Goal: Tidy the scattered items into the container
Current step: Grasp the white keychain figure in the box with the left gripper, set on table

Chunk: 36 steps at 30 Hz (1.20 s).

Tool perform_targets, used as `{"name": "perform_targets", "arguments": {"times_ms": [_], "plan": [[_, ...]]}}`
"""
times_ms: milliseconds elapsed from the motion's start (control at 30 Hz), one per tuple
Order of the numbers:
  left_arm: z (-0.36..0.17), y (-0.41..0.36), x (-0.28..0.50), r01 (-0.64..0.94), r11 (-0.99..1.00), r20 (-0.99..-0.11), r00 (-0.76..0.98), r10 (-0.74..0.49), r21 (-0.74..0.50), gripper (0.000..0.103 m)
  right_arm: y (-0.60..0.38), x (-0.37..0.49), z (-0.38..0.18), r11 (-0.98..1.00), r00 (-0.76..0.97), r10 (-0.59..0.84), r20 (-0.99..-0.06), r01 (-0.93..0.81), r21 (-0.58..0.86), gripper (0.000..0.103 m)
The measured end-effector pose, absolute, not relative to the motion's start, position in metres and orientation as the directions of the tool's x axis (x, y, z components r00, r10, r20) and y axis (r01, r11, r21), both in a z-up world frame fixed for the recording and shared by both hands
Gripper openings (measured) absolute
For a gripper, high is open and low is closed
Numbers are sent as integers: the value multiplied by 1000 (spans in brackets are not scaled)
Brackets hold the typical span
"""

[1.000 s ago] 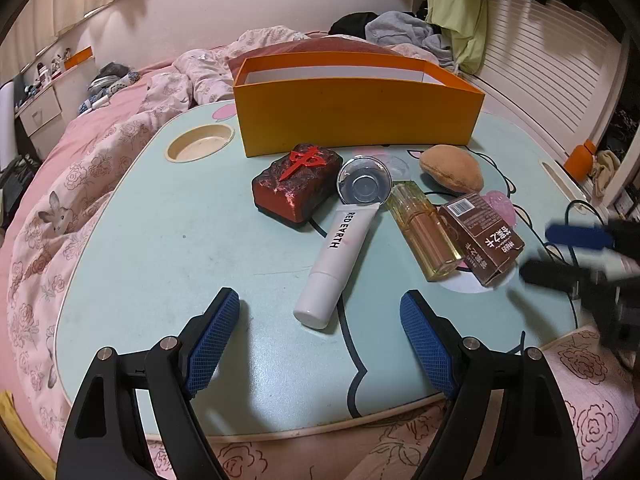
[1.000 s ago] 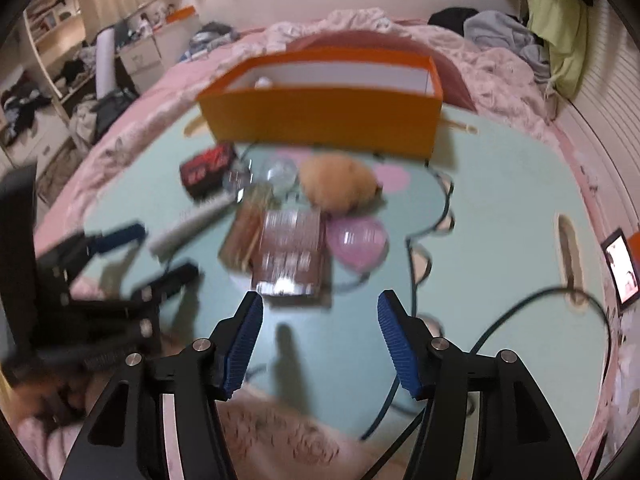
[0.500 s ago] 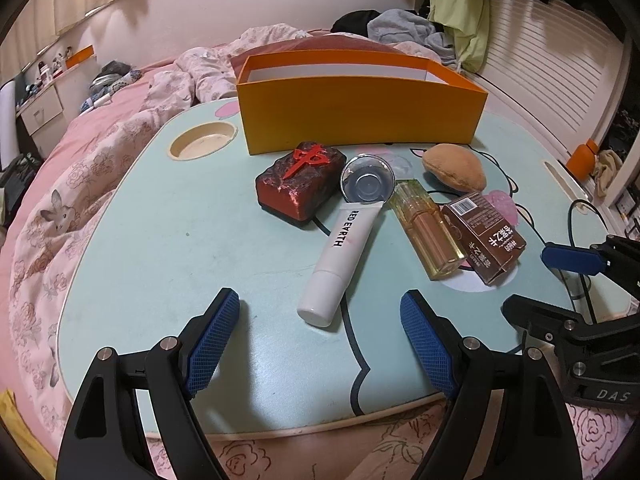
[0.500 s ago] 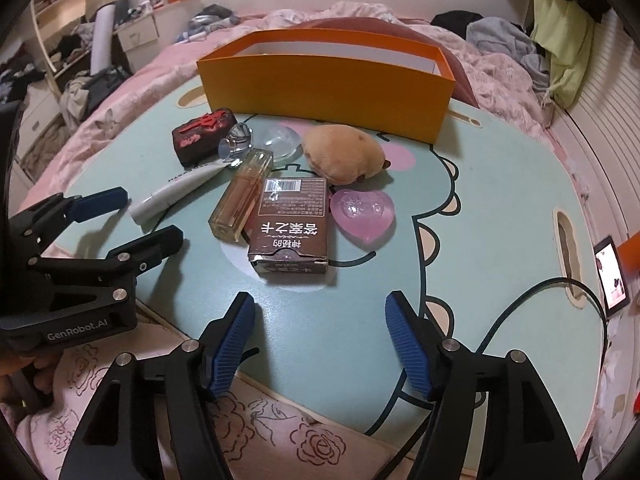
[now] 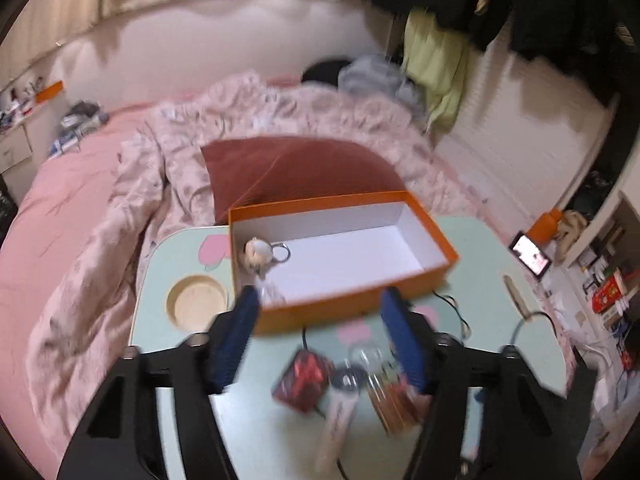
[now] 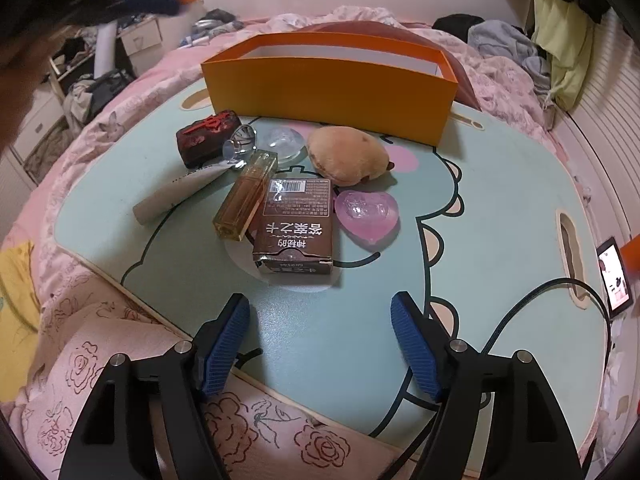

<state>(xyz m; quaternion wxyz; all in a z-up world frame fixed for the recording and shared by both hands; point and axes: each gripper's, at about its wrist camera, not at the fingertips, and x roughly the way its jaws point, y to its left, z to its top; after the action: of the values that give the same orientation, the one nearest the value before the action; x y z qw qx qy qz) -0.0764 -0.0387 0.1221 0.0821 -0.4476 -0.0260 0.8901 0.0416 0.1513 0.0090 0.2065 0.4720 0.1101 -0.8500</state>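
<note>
The orange box stands at the table's far side. In the left wrist view its white inside holds a small keychain figure. Scattered in front of it are a red block, a white tube, an amber bottle, a brown carton, a tan plush, a pink heart case and a clear round case. My left gripper is open, raised above the table near the box's front wall. My right gripper is open and empty, low at the table's near edge.
The mint table rests on a pink bed. A round cup recess lies left of the box. A black cable runs over the table's right side. A phone sits at the right edge.
My left gripper has risen and moved forward, now looking down into the box, its view blurred. My right gripper has shifted slightly closer to the items.
</note>
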Motion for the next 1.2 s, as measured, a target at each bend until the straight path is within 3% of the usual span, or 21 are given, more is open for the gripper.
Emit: {"name": "perform_targets", "arguments": {"times_ms": [33,100,233,467,567,600,700,767,800,833,900,1033,1200], "plan": [[113,-37,-99,-103,-990,-833,-536,139,-99,39,152,41,9,-890,-469,-249,-847,455,10,74],[96,-35,-128,-85,-993,-873,-475,116,-86,31,152,42,9,-889,-468,-253,-847,457,13,75],[58,-27,-174,-52,-999,-920,-391,5,16,31,154,42,10,-887,-466,-269,-843,460,29,75],[27,-22,-200,-4,-980,-919,-350,-184,198,33,156,42,11,-887,-466,-290,-836,458,53,75],[17,-13,-207,-16,-955,-897,-348,-272,296,41,157,42,11,-887,-466,-292,-835,458,55,76],[14,-10,-208,-22,-949,-893,-346,-288,315,49,157,41,11,-887,-465,-292,-836,458,56,76],[10,-6,-211,-17,-944,-884,-357,-301,328,51,155,41,10,-887,-465,-294,-835,458,57,76],[10,-4,-213,-27,-943,-884,-360,-299,330,49,155,41,10,-887,-464,-296,-835,458,60,76],[10,-5,-212,-36,-935,-874,-370,-316,353,36,155,40,10,-887,-463,-299,-834,458,63,76],[11,-7,-212,-42,-933,-871,-375,-316,357,37,155,40,10,-886,-462,-301,-834,458,66,76],[15,-13,-211,-40,-946,-881,-379,-284,322,35,156,40,10,-886,-462,-303,-833,458,68,76],[26,-26,-206,-24,-991,-916,-384,-116,135,35,156,40,10,-887,-462,-300,-835,458,66,77],[68,-28,-180,-42,-999,-871,-490,34,-16,35,158,40,11,-887,-462,-305,-833,455,72,77]]}}
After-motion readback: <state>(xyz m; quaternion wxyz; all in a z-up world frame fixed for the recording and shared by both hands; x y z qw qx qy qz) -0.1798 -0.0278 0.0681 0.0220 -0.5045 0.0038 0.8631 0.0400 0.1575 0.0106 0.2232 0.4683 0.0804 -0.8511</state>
